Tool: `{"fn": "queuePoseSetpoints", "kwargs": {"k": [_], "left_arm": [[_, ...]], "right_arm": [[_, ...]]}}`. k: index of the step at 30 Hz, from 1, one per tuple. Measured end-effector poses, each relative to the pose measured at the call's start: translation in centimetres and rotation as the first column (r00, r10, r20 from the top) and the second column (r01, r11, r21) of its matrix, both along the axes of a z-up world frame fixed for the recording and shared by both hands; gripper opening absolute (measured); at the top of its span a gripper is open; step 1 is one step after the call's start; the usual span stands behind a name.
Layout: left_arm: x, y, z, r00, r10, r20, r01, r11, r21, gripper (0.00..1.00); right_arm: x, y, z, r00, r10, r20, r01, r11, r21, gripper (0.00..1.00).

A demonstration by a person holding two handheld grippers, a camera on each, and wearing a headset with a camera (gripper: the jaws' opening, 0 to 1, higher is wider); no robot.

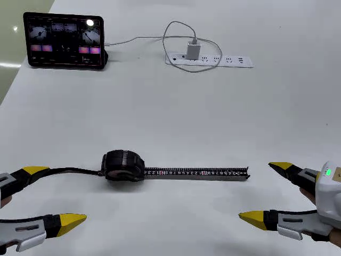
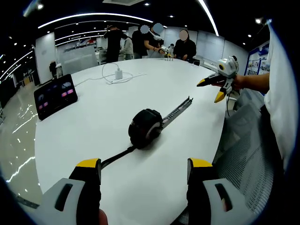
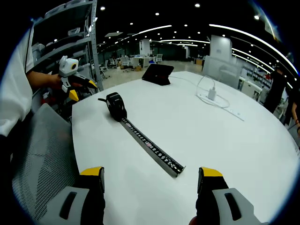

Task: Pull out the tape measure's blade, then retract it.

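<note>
A black tape measure lies on the white table, its dark blade drawn out to the right and lying flat. A black strap trails left from the case. My left gripper is open at the lower left, jaws wide apart, the strap's end near its upper finger. In the left gripper view the case sits ahead of the yellow fingertips. My right gripper is open at the lower right, just beyond the blade's tip. The case lies farther off.
A tablet stands at the far left of the table. A white power strip with a charger and looped cable sits at the far middle. Several people stand beyond the table. Shelving rises behind the table's near side.
</note>
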State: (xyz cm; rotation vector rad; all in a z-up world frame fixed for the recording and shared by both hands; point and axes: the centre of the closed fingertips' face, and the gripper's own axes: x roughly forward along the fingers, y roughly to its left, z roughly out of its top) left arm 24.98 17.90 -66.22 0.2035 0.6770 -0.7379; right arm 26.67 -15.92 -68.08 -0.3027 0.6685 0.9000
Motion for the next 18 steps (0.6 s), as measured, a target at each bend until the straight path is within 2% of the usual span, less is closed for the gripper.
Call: {"fn": "queuePoseSetpoints", "kwargs": {"k": [18], "left_arm": [[-1.4, 0.2, 0.5, 0.998, 0.06, 0.03, -0.059, 0.998, -0.019, 0.74]], "right_arm": [[-1.7, -0.4, 0.4, 0.999, -0.042, 0.025, 0.041, 0.999, 0.012, 0.8]]}}
